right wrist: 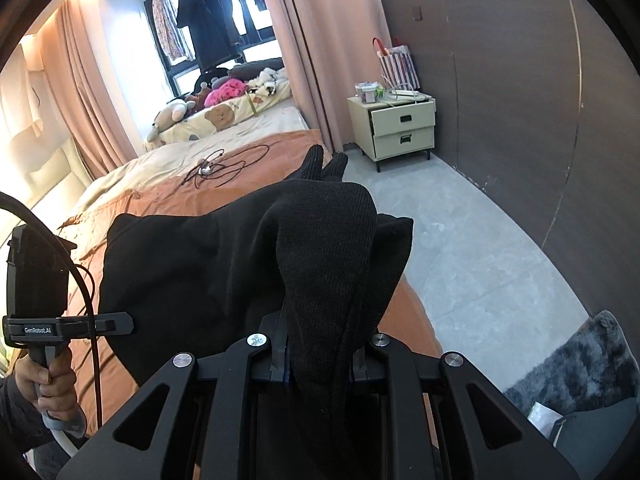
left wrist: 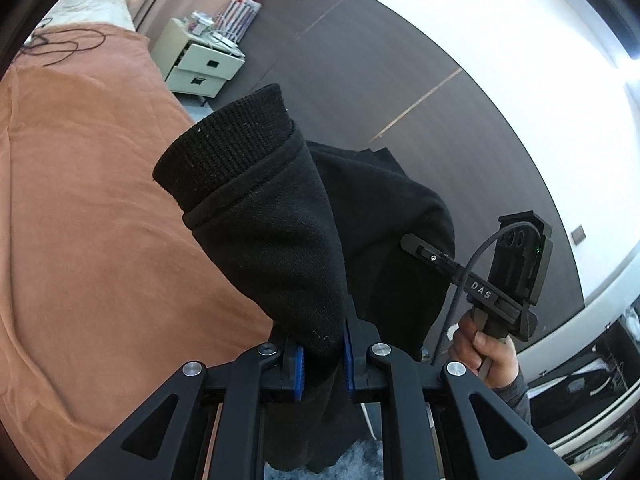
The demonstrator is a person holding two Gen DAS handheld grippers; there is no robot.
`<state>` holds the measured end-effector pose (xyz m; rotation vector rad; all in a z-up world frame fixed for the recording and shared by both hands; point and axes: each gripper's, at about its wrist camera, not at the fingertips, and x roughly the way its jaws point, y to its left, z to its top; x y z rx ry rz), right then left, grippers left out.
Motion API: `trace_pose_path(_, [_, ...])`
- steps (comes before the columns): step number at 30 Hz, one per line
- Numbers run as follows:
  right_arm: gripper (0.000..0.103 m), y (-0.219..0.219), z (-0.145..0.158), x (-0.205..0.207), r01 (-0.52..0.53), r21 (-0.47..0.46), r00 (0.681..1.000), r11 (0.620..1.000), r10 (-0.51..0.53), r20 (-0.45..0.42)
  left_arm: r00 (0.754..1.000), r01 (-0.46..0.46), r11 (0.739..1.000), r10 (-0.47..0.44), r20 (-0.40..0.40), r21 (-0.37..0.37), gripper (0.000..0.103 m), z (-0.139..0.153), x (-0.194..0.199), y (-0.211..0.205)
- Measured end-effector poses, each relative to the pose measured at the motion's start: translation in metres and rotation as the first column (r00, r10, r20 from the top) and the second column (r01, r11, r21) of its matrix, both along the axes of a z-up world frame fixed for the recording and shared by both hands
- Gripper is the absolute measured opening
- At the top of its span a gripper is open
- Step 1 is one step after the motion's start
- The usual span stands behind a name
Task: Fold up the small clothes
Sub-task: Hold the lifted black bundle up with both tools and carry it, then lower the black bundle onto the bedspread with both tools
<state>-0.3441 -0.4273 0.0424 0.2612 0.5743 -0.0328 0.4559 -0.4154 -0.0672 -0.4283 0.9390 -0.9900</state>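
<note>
In the left wrist view, the left claw [left wrist: 324, 364] is clamped on a black knitted garment with ribbed cuffs [left wrist: 256, 216], its blue-padded fingers [left wrist: 299, 368] pressing the cloth from both sides. A ribbed cuff [left wrist: 224, 148] stands up above the claw, and the rest of the cloth hangs down between the black arms of the tool. In the right wrist view, the right claw [right wrist: 318, 364] is likewise closed on the same black garment [right wrist: 192, 264], gripping a ribbed band [right wrist: 328, 248] that rises in a fold just ahead of the fingers. From there the cloth spreads to the left, with two narrow ends [right wrist: 320, 162] showing beyond it; whether the far part rests on the bed or is held clear of it cannot be told from this angle. The bed's rust-orange cover [left wrist: 92, 208] fills the left of the left wrist view and lies under and behind the garment in the right wrist view. Each camera catches the other tool: the right hand [left wrist: 486, 350] grips its handle at the right of the left view, and the left hand [right wrist: 48, 384] grips its handle at the lower left of the right view. A tangle of thin black cable [right wrist: 224, 166] lies on the bed farther off. A cream two-drawer bedside cabinet [right wrist: 400, 128] stands on the grey floor [right wrist: 472, 248] against the dark panelled wall [right wrist: 520, 80], with pink curtains [right wrist: 316, 52] beside it.
</note>
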Motion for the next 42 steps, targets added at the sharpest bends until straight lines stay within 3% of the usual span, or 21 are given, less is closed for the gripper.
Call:
trace_pose_path(16, [0.015,-0.022,-0.008,0.022,0.013,0.018,0.999,1.000,-0.012,-0.048,1.000,-0.023,1.000,0.023,-0.008,-0.003,0.014,0.008,-0.010,0.014])
trace_pose_path(23, [0.015,-0.030,-0.022,0.049,0.016,0.040,0.998,0.999,-0.013,-0.056,0.998,-0.064,0.997,0.065,-0.002,0.034,0.015,0.001,-0.007,0.019])
trace_pose_path(26, [0.021,-0.039,-0.043,0.070,0.049,0.078,0.993,0.996,-0.040,-0.109,0.991,-0.091,0.986,0.104,-0.086,0.138,0.025,-0.028,0.007,0.016])
trace_pose_path(28, [0.023,-0.047,-0.067,0.086,0.090,0.085,0.977,0.992,-0.071,-0.201,0.970,-0.104,0.968,0.149,-0.193,0.227,0.033,-0.056,0.014,0.019])
trace_pose_path(30, [0.024,-0.050,-0.082,0.092,0.118,0.072,0.964,0.990,-0.097,-0.247,0.957,-0.104,0.958,0.170,-0.235,0.266,0.039,-0.072,0.014,0.025])
trace_pose_path(35, [0.032,-0.062,-0.083,0.075,0.158,0.094,0.962,0.983,-0.132,-0.239,0.929,-0.136,0.967,0.201,-0.311,0.218,0.049,-0.090,0.006,0.048])
trace_pose_path(42, [0.032,-0.051,-0.063,0.045,0.191,-0.002,0.956,0.982,-0.187,-0.226,0.923,-0.170,0.965,0.226,-0.313,0.198,0.054,-0.082,0.002,0.057])
